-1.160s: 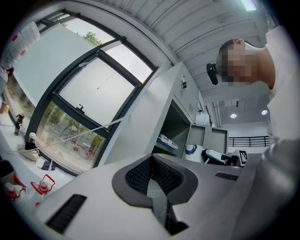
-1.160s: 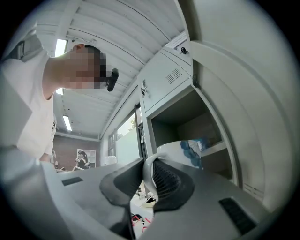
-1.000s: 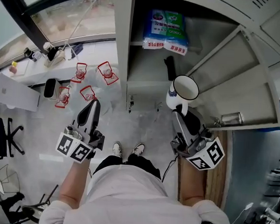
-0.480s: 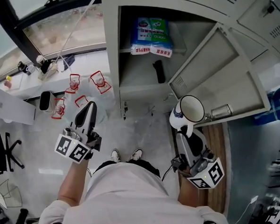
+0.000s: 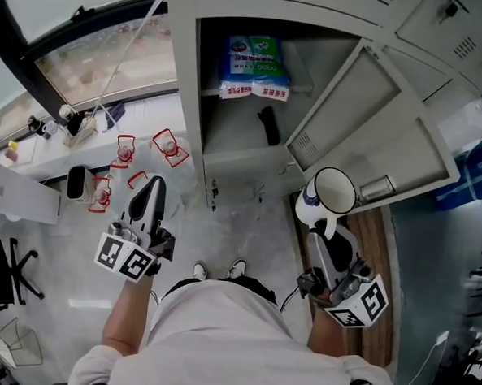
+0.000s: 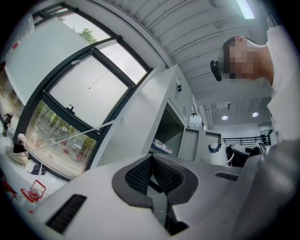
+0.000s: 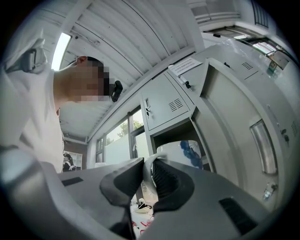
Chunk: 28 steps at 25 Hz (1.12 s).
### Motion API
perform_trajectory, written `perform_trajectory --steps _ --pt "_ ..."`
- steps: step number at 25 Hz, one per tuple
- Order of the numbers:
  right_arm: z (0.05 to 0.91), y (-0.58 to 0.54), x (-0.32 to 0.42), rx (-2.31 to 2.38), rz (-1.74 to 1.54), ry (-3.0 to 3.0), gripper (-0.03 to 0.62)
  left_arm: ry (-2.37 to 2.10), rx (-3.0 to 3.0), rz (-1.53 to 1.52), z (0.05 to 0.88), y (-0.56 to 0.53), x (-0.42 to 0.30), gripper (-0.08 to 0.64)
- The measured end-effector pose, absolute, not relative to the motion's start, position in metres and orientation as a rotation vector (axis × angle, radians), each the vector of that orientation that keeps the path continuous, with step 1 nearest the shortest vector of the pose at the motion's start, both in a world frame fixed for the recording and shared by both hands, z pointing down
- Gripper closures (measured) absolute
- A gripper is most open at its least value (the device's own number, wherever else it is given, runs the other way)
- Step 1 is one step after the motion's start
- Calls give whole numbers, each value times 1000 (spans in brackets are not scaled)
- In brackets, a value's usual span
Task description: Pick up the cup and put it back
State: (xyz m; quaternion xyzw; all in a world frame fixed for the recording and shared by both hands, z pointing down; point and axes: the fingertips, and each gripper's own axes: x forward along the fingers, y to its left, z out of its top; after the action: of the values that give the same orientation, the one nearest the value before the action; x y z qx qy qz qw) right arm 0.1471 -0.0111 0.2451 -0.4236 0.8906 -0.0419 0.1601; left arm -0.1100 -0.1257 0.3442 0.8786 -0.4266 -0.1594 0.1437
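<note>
The white cup (image 5: pixel 332 193) with blue markings hangs in the air in front of the open grey locker (image 5: pixel 199 104), beside its swung-out door (image 5: pixel 375 131). My right gripper (image 5: pixel 324 232) is shut on the cup's handle from below. In the right gripper view the white handle sits pinched between the pads (image 7: pixel 164 176), with the cup's body (image 7: pixel 180 149) just beyond. Over the floor at the left, my left gripper (image 5: pixel 153 184) is held shut with nothing in it; its pads (image 6: pixel 140 173) meet at the tips.
Inside the locker a blue-and-white package (image 5: pixel 250 66) lies on the upper shelf and a black object (image 5: pixel 269 124) on the lower one. Several red-handled clear containers (image 5: pixel 166 146) stand at the left near the window. A wooden strip (image 5: pixel 384 253) runs along the right.
My right gripper has drawn the cup back and to the right, away from the locker opening toward the door. The left gripper has barely moved.
</note>
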Motion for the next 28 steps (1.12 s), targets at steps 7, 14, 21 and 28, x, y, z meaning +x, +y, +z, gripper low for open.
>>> perform_trajectory --steps 7,14,21,28 --pt "244 -16 140 -1197 -96 2562 529 -1255 2523 -466 345 -123 -119 538" --pt "249 -31 130 -1175 -79 2593 529 -1268 2517 -454 347 -120 -122 538" --pt "261 -55 121 -1153 -48 2653 529 -1286 2510 -434 350 -115 -121 538" --pt "294 -91 105 -1138 -39 2745 529 -1341 2493 -414 353 -112 -122 538"
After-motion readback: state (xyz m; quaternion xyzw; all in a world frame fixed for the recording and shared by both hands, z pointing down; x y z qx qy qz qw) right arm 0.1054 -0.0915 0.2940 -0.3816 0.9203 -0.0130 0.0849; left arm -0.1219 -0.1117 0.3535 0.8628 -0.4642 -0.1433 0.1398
